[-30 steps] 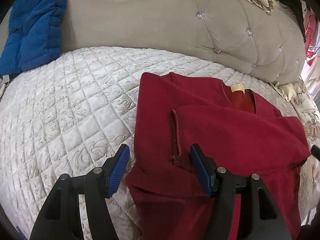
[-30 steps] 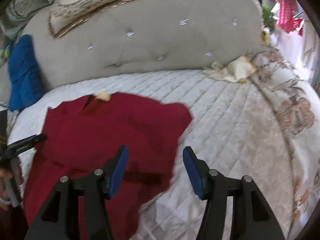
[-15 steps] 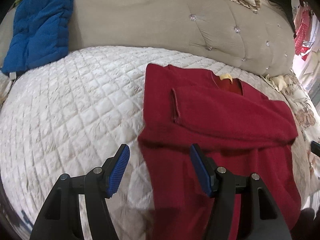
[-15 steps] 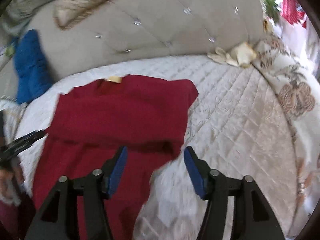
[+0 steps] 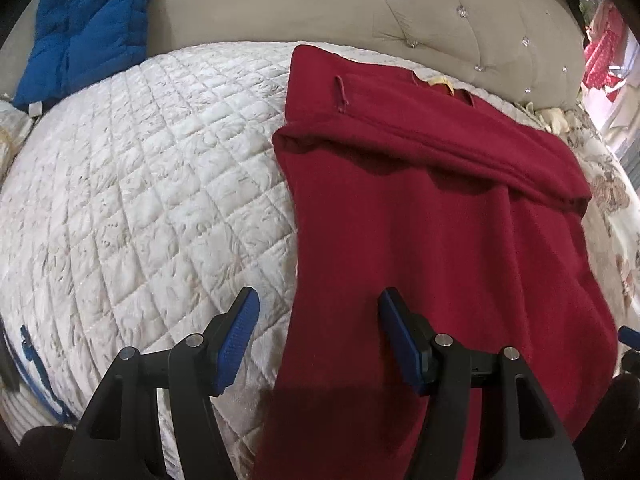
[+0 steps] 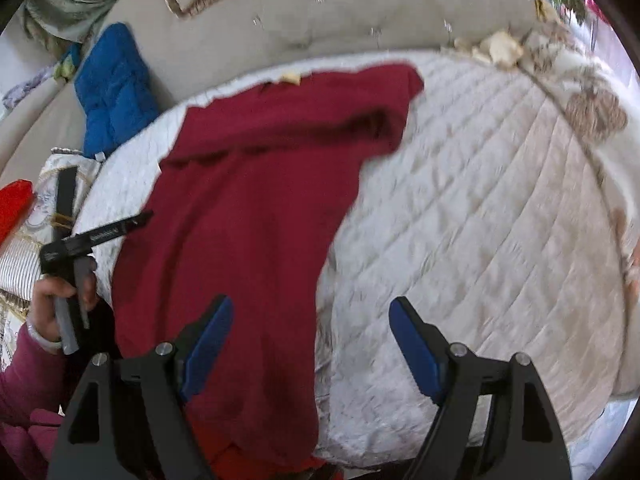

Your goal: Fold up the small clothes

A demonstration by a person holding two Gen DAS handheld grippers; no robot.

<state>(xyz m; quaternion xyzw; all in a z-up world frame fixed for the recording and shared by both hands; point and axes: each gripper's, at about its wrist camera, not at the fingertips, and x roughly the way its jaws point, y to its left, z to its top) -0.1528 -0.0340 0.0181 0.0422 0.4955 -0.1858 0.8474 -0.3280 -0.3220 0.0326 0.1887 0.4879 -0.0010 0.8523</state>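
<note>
The red garment (image 5: pixel 420 216) is spread on the quilted bed (image 5: pixel 140 184), collar toward 12 o'clock; the left gripper (image 5: pixel 318 340) and right gripper (image 6: pixel 310 344) are held low at 6 o'clock, jaws wide apart, nothing gripped.

Dark red sweater (image 5: pixel 420 208) lies flat, front up, on white quilted bed (image 5: pixel 140 168). Neckline with yellow label (image 5: pixel 440 82) points toward headboard. Both sleeves folded across chest, forming thick horizontal band; cuff edge of one sleeve sits near left shoulder. Lower body stretches toward near bed edge, hem hanging over it. Fabric plain, soft, lightly creased.
</note>
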